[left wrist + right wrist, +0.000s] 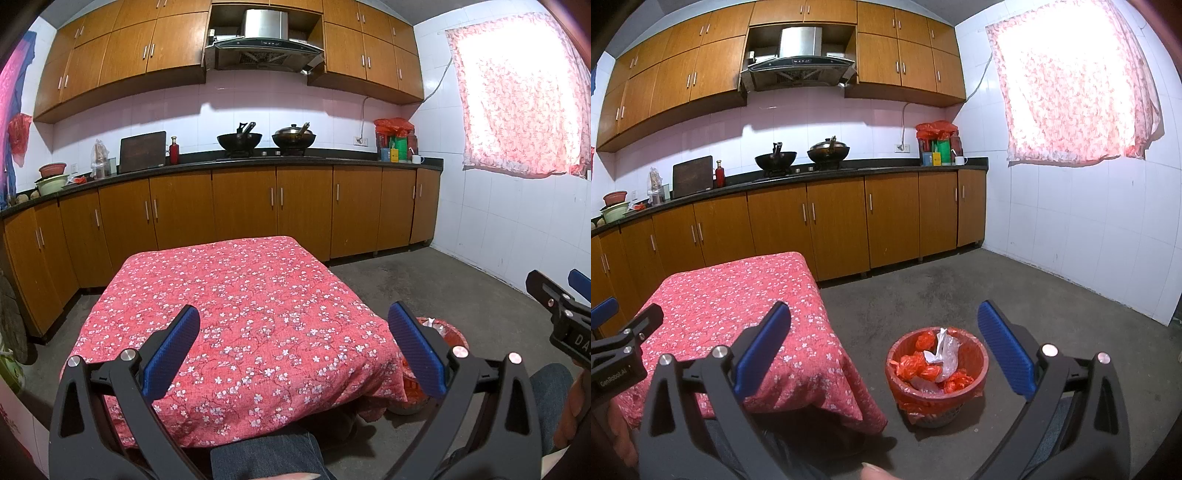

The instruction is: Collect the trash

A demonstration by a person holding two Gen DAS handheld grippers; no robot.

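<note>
The table under the red floral cloth (236, 314) looked bare, so collecting seemed about done. The crumpled red and clear bags (936, 363) sat in the red-lined bin (975, 384) right of it. Left tool (293, 347) and right tool (884, 347) were both spread wide, holding nothing.

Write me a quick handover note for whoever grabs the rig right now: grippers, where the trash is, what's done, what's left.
Left gripper: open, empty, held over the near edge of the table.
Right gripper: open, empty, aimed toward the bin on the floor right of the table.
Trash: orange bags and clear plastic already in the red-lined bin.
Done: no trash shows on the tablecloth in either view.
Left: possibly nothing on the table; look around for stray pieces out of view.
</note>
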